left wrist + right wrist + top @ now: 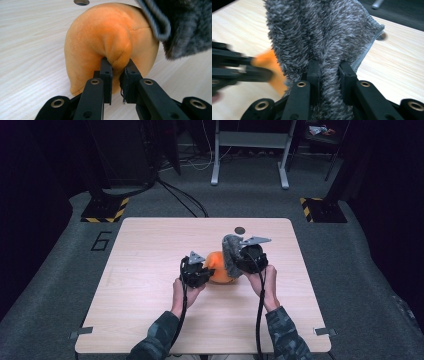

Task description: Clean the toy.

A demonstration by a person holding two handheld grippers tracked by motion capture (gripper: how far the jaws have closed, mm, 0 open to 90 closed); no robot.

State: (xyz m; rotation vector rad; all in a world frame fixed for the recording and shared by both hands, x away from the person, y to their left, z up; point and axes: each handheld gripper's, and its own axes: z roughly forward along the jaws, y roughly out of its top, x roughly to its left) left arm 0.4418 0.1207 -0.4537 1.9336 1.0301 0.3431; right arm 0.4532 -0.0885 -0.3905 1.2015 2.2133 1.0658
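Pinching a fold of the orange cloth (110, 42), the left tongs (117, 65) are clamped on it near the middle of the bench (150, 240), where the cloth sits bunched. The right tongs (329, 72) are clamped on the grey towel (322, 32), held up just beside the orange cloth on its right, off the bench.

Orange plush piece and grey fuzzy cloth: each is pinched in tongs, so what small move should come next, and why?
Probably lift the grey fuzzy cloth a little higher, away from the orange plush piece. The right tongs are shut on a fold of the cloth, which hangs close against the plush. The left tongs pinch a fold of the plush, pinning it on the table so the two can part.
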